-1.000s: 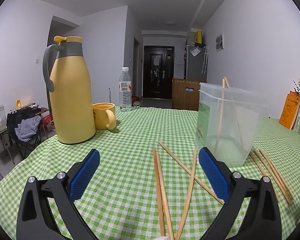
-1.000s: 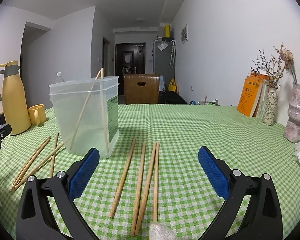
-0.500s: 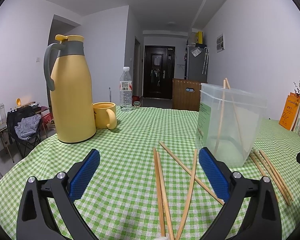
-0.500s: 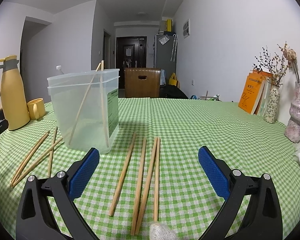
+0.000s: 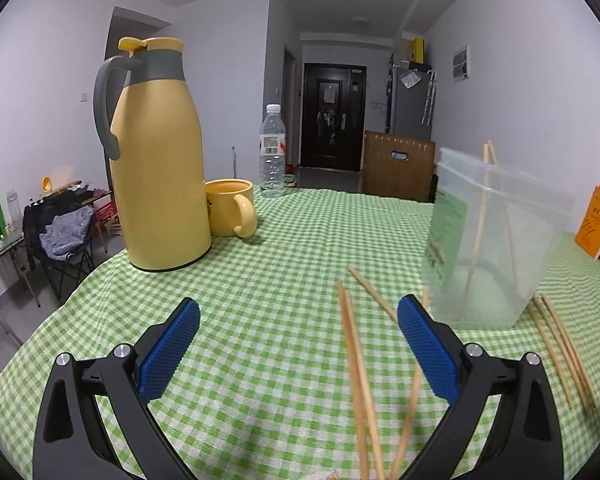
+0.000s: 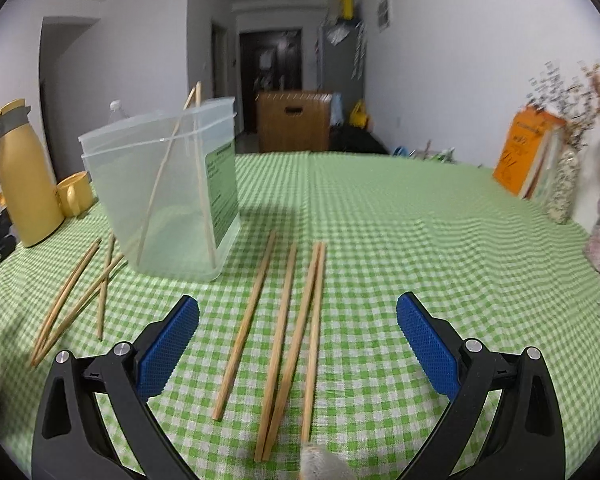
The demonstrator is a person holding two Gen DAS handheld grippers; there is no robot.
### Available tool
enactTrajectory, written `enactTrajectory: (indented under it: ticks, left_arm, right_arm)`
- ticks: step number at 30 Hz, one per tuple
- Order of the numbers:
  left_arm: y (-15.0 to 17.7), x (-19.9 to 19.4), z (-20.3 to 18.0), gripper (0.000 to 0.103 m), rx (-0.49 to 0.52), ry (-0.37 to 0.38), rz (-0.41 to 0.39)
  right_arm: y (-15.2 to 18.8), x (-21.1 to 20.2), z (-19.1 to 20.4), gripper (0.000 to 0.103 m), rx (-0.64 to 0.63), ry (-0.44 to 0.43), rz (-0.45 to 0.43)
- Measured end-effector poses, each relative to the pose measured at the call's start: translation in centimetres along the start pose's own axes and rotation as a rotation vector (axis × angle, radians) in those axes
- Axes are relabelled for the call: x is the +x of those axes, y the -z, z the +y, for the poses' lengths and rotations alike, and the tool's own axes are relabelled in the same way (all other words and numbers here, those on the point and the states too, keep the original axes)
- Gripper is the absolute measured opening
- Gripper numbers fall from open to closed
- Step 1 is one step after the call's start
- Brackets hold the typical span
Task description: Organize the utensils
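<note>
Left gripper (image 5: pixel 297 336) spread wide and empty, loose chopsticks (image 5: pixel 358 376) just ahead between the jaws, toward the right pad, running lengthwise away. Right gripper (image 6: pixel 297 334) likewise gaping and empty, four chopsticks (image 6: pixel 287 332) centred between the jaws, long axes pointing forward; plastic container (image 6: pixel 159 196) ahead-left. Judged better lined up: the right.

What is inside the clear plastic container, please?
Two chopsticks lean inside the clear container, tips above its rim. Otherwise it appears empty, though the green label covers part of one side.

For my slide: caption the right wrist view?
Open right gripper above four chopsticks beside clear container.
</note>
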State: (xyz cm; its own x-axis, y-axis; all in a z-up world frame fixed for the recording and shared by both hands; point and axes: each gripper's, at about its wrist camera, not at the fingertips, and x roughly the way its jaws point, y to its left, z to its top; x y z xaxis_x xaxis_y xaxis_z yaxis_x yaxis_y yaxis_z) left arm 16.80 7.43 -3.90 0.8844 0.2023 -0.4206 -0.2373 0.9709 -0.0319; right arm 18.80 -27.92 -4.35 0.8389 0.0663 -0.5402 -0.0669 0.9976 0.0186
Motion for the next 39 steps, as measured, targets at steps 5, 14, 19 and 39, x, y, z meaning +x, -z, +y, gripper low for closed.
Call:
enactTrajectory:
  ticks: [5,14,19,39]
  left_arm:
    - [0.7,0.4,-0.4,0.096,0.028,-0.013,-0.008]
    - [0.6,0.7,0.0,0.096,0.006,0.006,0.0]
    - [0.6,0.7,0.3,0.096,-0.002,0.01,0.003]
    - [0.7,0.7,0.4,0.096,-0.02,0.008,0.001]
  right_arm:
    - [-1.8,3.2,-0.7,0.075,-0.021,-0.062,0.187]
    - [-2.7,8.8,-4.2,0.029,0.061,-0.087,0.452]
    - [-3.0,10.5,-5.0,0.025,0.105,-0.136,0.533]
    - [-1.9,13.1,-0.3,0.007,0.058,-0.033,0.645]
